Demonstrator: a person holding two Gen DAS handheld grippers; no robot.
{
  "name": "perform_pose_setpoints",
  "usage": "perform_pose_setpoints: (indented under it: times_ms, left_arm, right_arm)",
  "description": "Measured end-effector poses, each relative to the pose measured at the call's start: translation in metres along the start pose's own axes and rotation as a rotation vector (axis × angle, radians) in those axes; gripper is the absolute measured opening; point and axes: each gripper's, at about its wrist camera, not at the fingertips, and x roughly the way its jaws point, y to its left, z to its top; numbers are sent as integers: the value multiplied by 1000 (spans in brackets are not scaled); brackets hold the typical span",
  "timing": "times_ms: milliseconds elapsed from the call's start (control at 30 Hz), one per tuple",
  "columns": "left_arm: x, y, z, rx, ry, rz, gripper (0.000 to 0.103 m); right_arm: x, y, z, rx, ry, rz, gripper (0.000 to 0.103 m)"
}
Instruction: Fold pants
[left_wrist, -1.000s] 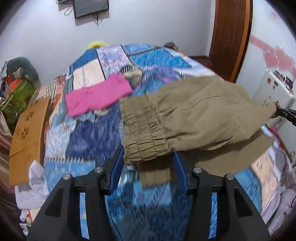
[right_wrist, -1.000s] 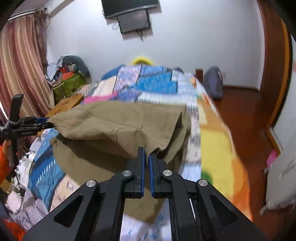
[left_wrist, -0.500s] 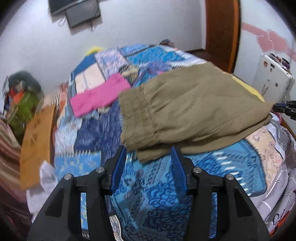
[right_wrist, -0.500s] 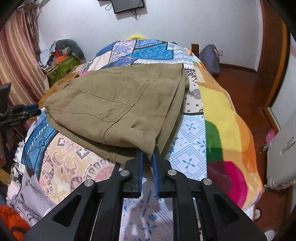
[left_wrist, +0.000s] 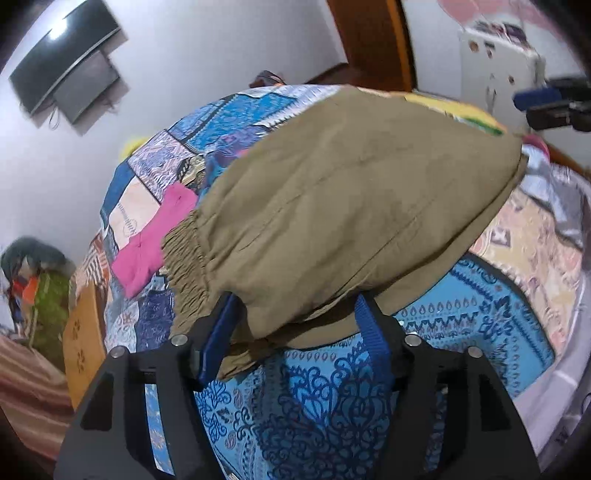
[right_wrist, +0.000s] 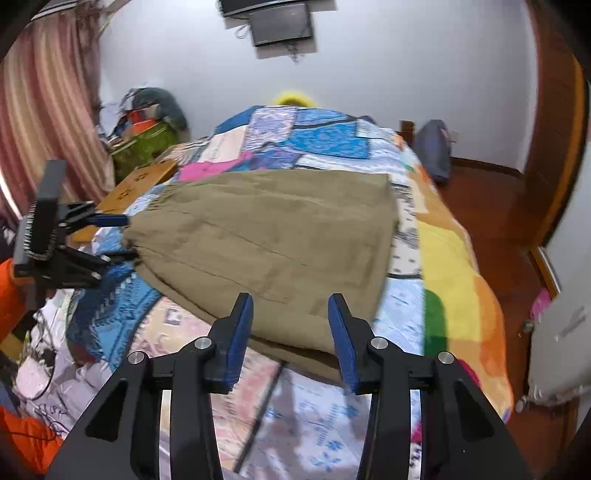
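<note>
Olive-khaki pants (left_wrist: 351, 206) lie folded double on the patchwork bedspread (left_wrist: 369, 387), elastic waistband to the left. My left gripper (left_wrist: 295, 325) is open, its blue pads either side of the near waistband corner, cloth draped between them. In the right wrist view the pants (right_wrist: 273, 240) lie flat and my right gripper (right_wrist: 291, 325) is open over the near hem edge, holding nothing. The left gripper also shows in the right wrist view (right_wrist: 122, 236) at the waistband corner. The right gripper shows in the left wrist view (left_wrist: 546, 103), blurred, at the far right.
A folded pink garment (left_wrist: 155, 240) lies on the bed beyond the waistband. A wooden board (left_wrist: 83, 343) and a clutter pile (right_wrist: 147, 125) stand left of the bed. A white appliance (left_wrist: 495, 74) and wooden door (right_wrist: 554, 129) are on the right. Rumpled bedding (right_wrist: 55, 369) hangs at the near edge.
The right gripper, shut on the pant hem a second ago, lowered it onto the bed and opened. The top layer settled flat. The left gripper moved forward onto the waistband corner.
</note>
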Motion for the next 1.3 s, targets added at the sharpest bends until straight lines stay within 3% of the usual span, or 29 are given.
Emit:
perform_pose_setpoints:
  times_ms: [100,433,567,667,833,967,1300]
  left_arm:
    - [3,-4,6,24,-11,17,65]
    - [-7,10,32,-50,-59,-63,65]
    - [-12,14,36,-72,-81,-84,64]
    - [-10,13,35,-94,-66,-129,53]
    - [-5,1,28,-96,-55,-146,30]
    - [-8,-3,25,-116,-48,-178,24]
    - [-12,-13,11,-132,-38,-211,24]
  right_arm:
    - [15,13,5,-25,13,33,46]
    - [60,59,15,-132,74,127,48]
    - [69,69,17,-191,44,66,50]
    - [72,70,16,-227,11,17,50]
    - [68,67,17,-217,-9,64,14]
    - [63,70,16,-229,-3,74,10]
    - [62,64,5,-191,55,101,13]
